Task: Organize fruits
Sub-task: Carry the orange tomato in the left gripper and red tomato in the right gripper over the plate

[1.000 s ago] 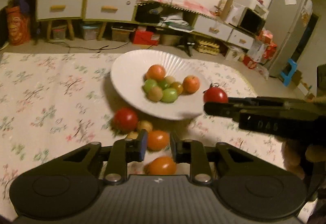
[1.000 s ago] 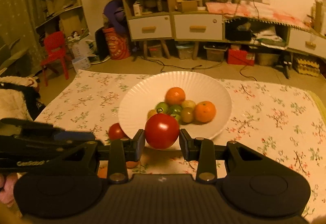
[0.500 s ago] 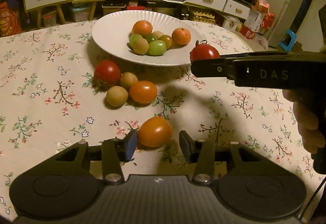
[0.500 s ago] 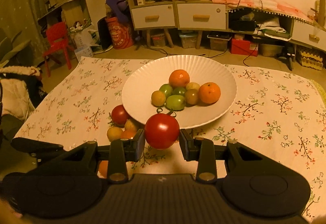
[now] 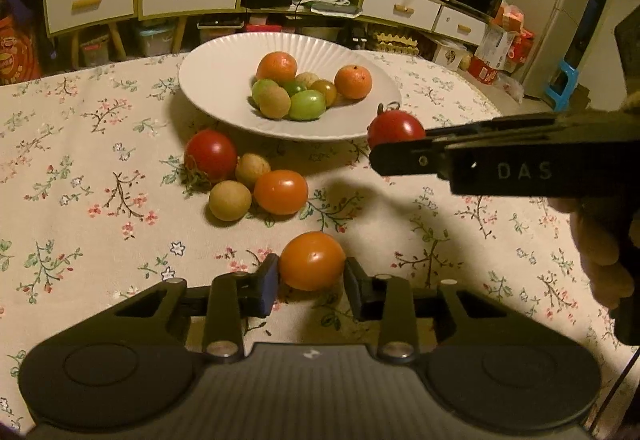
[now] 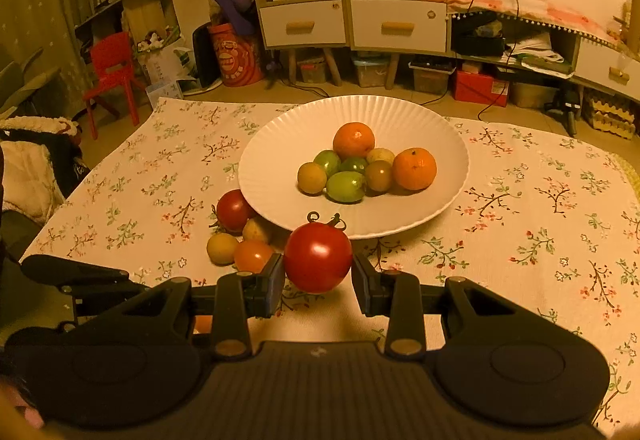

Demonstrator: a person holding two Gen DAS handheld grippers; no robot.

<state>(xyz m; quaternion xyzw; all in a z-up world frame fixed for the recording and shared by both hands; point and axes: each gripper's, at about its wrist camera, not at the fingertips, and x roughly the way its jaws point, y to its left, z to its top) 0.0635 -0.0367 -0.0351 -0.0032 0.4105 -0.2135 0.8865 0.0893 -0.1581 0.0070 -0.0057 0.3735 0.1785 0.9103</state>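
Closer now, the left gripper [image 5: 311,286] brackets an orange tomato [image 5: 312,261] on the floral table [image 5: 80,200], jaws apart, drawers behind. Right wrist view: right gripper [image 6: 318,282] jaws clamped on a red tomato [image 6: 318,257] before the white plate [image 6: 276,156].

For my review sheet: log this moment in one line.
left tongs: around orange tomato | right tongs: holding red tomato | white ribbed plate: seven fruits
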